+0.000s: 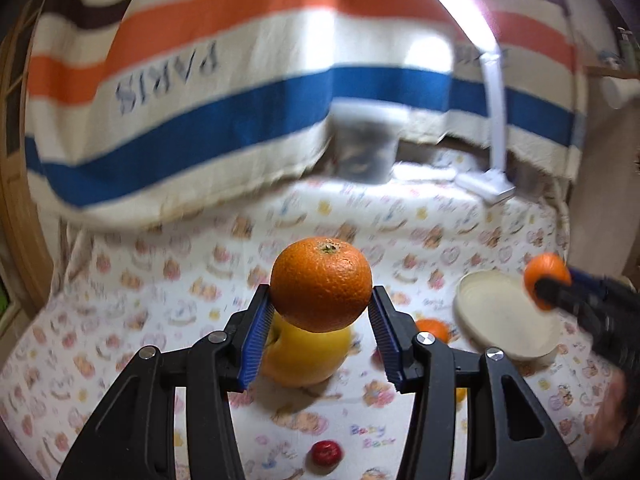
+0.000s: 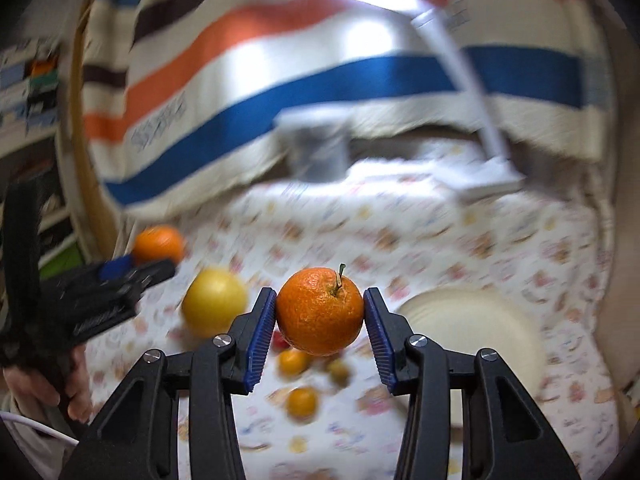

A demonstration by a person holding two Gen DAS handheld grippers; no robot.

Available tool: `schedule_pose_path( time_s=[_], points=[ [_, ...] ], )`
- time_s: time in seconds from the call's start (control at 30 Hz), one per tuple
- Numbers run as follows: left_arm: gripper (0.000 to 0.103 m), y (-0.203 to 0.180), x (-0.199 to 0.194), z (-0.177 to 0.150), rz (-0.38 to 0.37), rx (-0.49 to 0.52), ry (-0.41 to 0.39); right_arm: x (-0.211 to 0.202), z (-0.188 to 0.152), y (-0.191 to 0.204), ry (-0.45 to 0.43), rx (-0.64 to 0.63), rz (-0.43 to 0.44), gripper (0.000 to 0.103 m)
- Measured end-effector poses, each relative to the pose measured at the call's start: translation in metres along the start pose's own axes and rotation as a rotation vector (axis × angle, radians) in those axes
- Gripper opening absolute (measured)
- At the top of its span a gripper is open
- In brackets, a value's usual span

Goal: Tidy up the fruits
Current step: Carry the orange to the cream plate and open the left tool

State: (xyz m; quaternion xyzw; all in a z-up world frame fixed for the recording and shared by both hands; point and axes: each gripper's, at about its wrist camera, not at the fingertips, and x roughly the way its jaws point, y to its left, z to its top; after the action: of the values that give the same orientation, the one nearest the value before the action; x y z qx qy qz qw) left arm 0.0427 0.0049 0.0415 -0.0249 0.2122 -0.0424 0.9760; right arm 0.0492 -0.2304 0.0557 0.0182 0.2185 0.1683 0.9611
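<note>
My left gripper (image 1: 321, 304) is shut on a large orange (image 1: 321, 284), held above the patterned cloth. Under it lies a yellow apple (image 1: 304, 356), with a small orange fruit (image 1: 434, 330) to its right and a small red fruit (image 1: 326, 453) nearer me. My right gripper (image 2: 320, 312) is shut on a stemmed orange (image 2: 320, 311), also lifted off the cloth; it shows at the right edge of the left wrist view (image 1: 547, 285), over the cream plate (image 1: 508, 320). Below it sit small orange fruits (image 2: 302, 402) and a greenish one (image 2: 339, 371). The plate (image 2: 472, 332) is right of them.
A striped blanket (image 1: 240, 92) hangs across the back. In front of it stand a grey container (image 1: 366, 148) and a white desk lamp (image 1: 486, 186). Shelves (image 2: 32, 112) stand at the far left. A hand (image 2: 48, 388) holds the left gripper's handle.
</note>
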Motion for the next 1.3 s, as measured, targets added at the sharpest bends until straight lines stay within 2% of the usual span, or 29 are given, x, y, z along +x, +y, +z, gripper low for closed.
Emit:
schedule_pose_path(
  time_s=[0.1,0.2,0.27,0.33,0.4,0.53,0.67,0.8,0.93,1.07,1.3],
  points=[
    [0.048,-0.018,-0.011,0.015,-0.084,0.034,-0.027,-0.017,0.011,-0.029,-0.045,0.014,-0.066,0.046],
    [0.048,-0.049,-0.005,0.032,-0.112,0.117,0.010,-0.020,0.013,-0.058,-0.050,0.035,-0.138,0.046],
    [0.048,-0.069,0.008,0.040,-0.148,0.137,0.073,-0.019,0.008,-0.081,-0.045,0.081,-0.182,0.046],
    [0.048,-0.087,0.026,0.043,-0.224,0.129,0.162,-0.013,0.000,-0.101,-0.014,0.144,-0.202,0.046],
    [0.048,-0.105,0.051,0.044,-0.280,0.125,0.253,-0.001,-0.004,-0.121,0.064,0.197,-0.213,0.046],
    [0.048,-0.136,0.096,0.035,-0.343,0.092,0.386,0.016,-0.016,-0.145,0.171,0.239,-0.241,0.046],
    [0.048,-0.162,0.119,0.019,-0.338,0.138,0.470,0.033,-0.033,-0.161,0.296,0.311,-0.200,0.046],
    [0.048,-0.178,0.129,0.005,-0.333,0.179,0.522,0.046,-0.042,-0.154,0.347,0.278,-0.247,0.046],
    [0.048,-0.177,0.142,-0.005,-0.349,0.144,0.595,0.054,-0.046,-0.150,0.398,0.263,-0.220,0.046],
    [0.048,-0.178,0.144,-0.010,-0.316,0.182,0.594,0.061,-0.050,-0.143,0.463,0.224,-0.180,0.046],
    [0.048,-0.182,0.149,-0.015,-0.352,0.190,0.612,0.065,-0.053,-0.135,0.498,0.183,-0.175,0.047]
  ],
)
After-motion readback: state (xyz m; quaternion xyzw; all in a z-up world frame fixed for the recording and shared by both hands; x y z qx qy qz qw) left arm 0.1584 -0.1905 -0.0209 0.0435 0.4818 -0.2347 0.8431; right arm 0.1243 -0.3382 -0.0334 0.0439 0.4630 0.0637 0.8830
